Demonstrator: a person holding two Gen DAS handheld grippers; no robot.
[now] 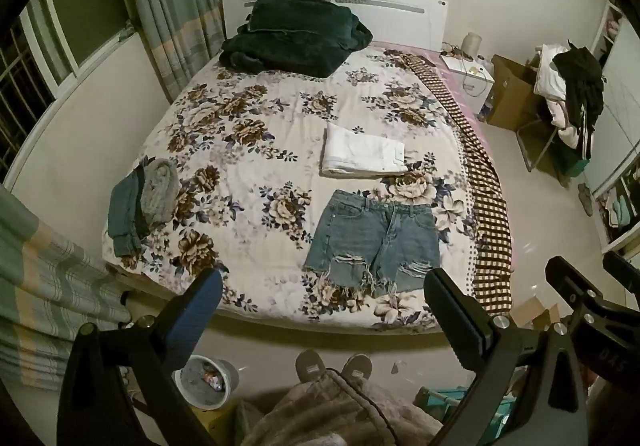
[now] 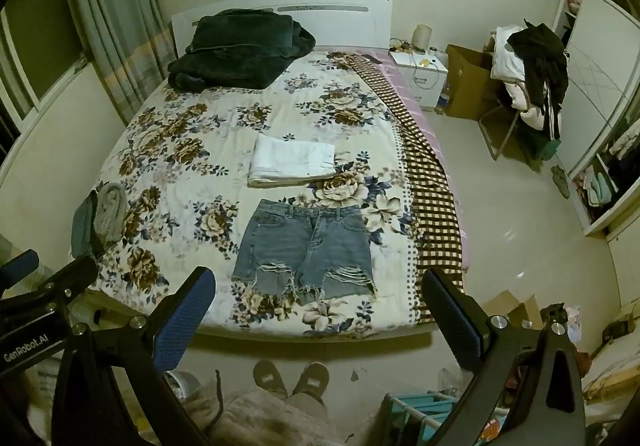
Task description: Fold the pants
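- I see the bed (image 1: 248,150), covered by a floral quilt, filling most of both wrist views.
- A dark green blanket (image 1: 292,34) is heaped at the headboard end.
- A brown checked cloth (image 2: 424,174) runs along the bed's right edge.
- The denim shorts (image 1: 372,238) lie flat and unfolded near the foot of the bed, waistband toward the headboard, frayed hems toward me.
- Folded white pants (image 1: 362,156) sit just beyond the shorts.
- A grey and teal clothing pile (image 1: 144,202) rests at the left edge.
- My left gripper (image 1: 320,310) hovers short of the bed, fingers spread wide, holding nothing.
- My right gripper (image 2: 316,310) is likewise spread wide and empty.
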